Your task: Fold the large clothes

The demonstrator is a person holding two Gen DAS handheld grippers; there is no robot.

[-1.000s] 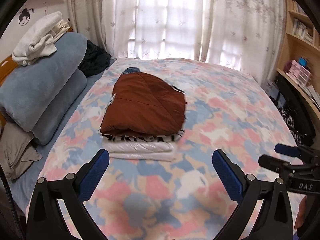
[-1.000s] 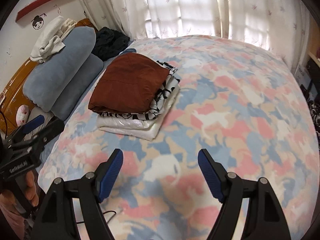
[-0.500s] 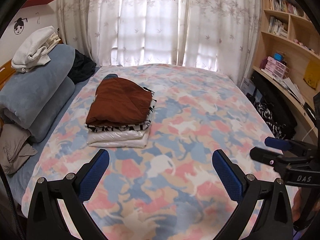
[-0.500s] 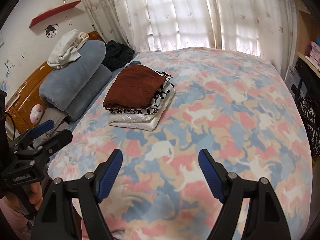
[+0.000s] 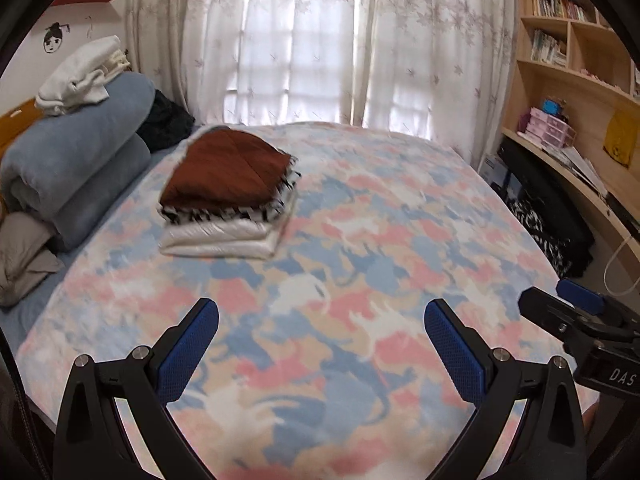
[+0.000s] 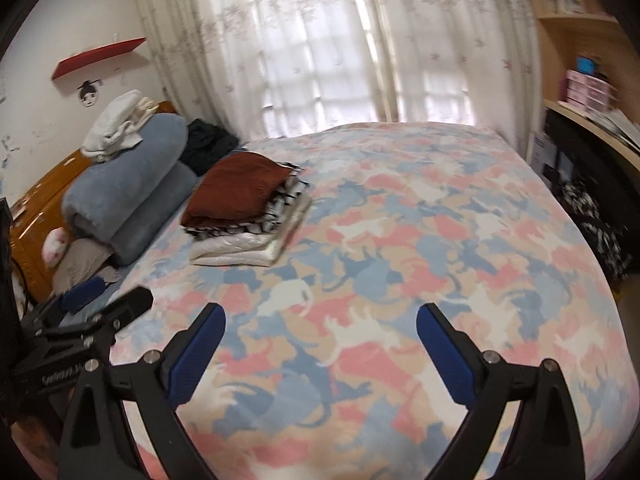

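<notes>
The left gripper has its blue pads spread wide, with nothing between them; it hangs over the near edge of the bed. The right gripper has its jaws opening at this moment, already wide apart, and nothing is between them either. In the left wrist view the right gripper appears at about 4 o'clock; in the right wrist view the left one appears at about 8 o'clock.

Under both grippers lies the bedspread, patterned in pink, blue and white. The stack of folded clothes rests on it, at about 11 o'clock from the left gripper, well apart from both tools. On top is a rust-brown garment, under it a black-and-white patterned piece, and at the bottom a white one.

At about 10 o'clock, just beside the stack, are rolled grey-blue blankets with white clothes on top. Sheer curtains hang at 12 o'clock, and wooden bookshelves stand at 2 o'clock.
</notes>
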